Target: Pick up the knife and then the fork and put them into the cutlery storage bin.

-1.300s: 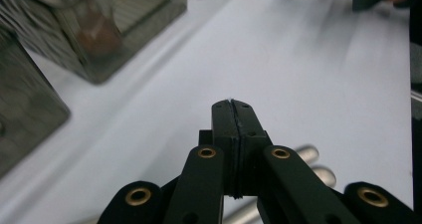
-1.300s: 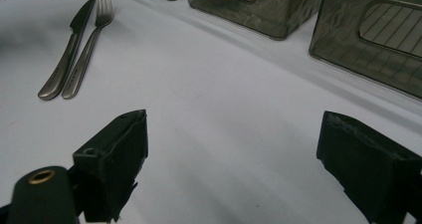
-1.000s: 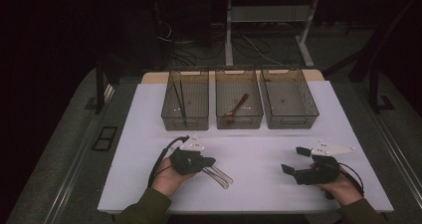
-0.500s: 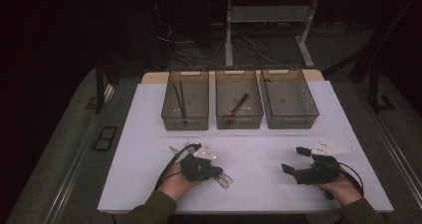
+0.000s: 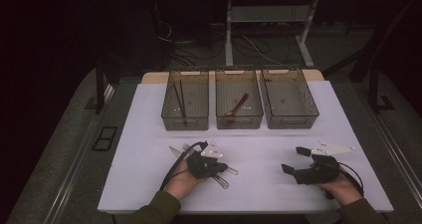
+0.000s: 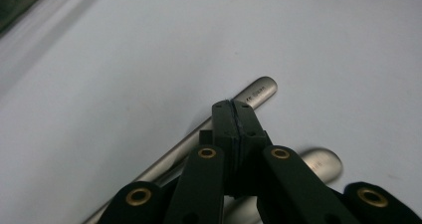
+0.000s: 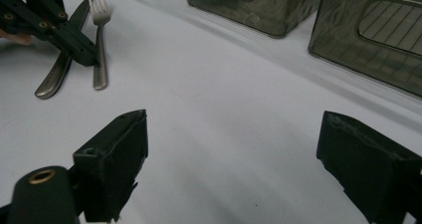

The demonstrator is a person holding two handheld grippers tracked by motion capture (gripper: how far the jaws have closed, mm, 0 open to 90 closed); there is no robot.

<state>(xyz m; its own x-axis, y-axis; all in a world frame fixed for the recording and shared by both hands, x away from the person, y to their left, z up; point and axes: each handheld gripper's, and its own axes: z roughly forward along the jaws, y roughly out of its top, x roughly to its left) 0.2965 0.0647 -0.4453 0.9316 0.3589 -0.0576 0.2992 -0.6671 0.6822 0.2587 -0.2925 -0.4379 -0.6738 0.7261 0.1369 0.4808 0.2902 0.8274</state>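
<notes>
Fork [image 7: 99, 45] and knife [image 7: 62, 59] laid side by side on the white table [image 5: 149, 134] near its front edge, left gripper [image 6: 232, 104] lowered over their handles with jaws pressed together, nothing clamped, right gripper [image 7: 231, 159] held well apart, jaws spread wide.

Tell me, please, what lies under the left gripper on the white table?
Under the shut left gripper lie a fork and a knife, their metal handles side by side on the white table. The gripper's black jaws cover the middle of both handles.
</notes>
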